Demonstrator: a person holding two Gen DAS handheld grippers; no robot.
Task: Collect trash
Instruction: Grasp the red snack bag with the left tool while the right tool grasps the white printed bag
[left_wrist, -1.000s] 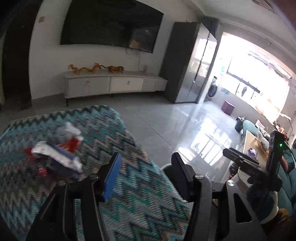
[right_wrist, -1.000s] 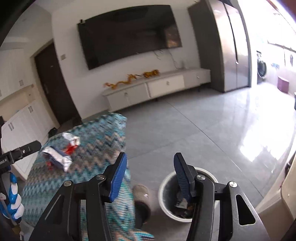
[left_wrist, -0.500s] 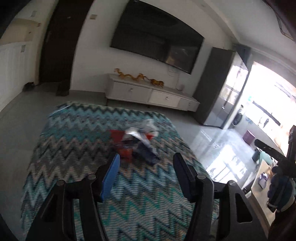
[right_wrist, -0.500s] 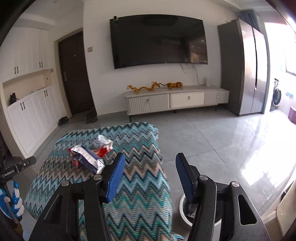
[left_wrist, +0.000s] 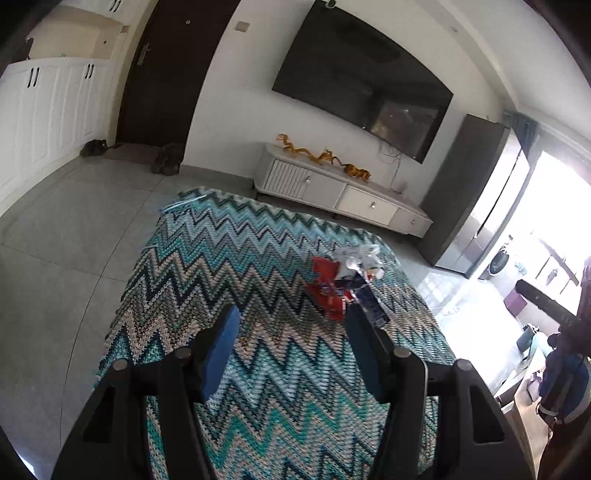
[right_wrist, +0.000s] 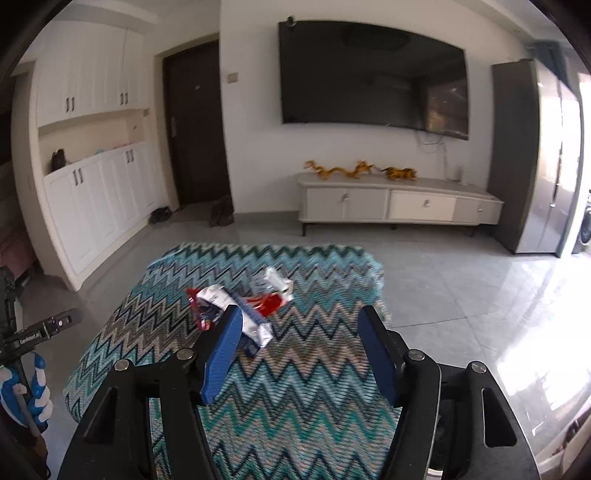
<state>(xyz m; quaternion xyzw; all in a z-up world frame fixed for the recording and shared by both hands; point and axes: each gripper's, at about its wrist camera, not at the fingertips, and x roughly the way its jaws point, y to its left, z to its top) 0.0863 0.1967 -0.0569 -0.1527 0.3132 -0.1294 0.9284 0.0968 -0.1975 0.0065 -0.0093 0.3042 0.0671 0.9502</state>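
Observation:
A small heap of snack wrappers (left_wrist: 343, 284), red, white and blue, lies on a table covered by a zigzag cloth (left_wrist: 229, 266). My left gripper (left_wrist: 290, 328) hovers open over the cloth, the heap just beyond its right finger, nothing between the jaws. In the right wrist view the same wrappers (right_wrist: 240, 306) lie past the left finger of my right gripper (right_wrist: 301, 326). Its jaws are opening and hold nothing. The zigzag cloth (right_wrist: 314, 369) fills the lower half of that view.
A low white TV cabinet (right_wrist: 399, 203) stands against the far wall under a large dark screen (right_wrist: 369, 77). A tall grey fridge (right_wrist: 535, 155) is at the right, white cupboards (right_wrist: 92, 206) at the left. Grey tiled floor (right_wrist: 461, 277) surrounds the table.
Both views swung from the floor and the white bin to the table, so both grippers now face the wrappers from nearer. The right gripper's fingers have spread wider. The bin has left view.

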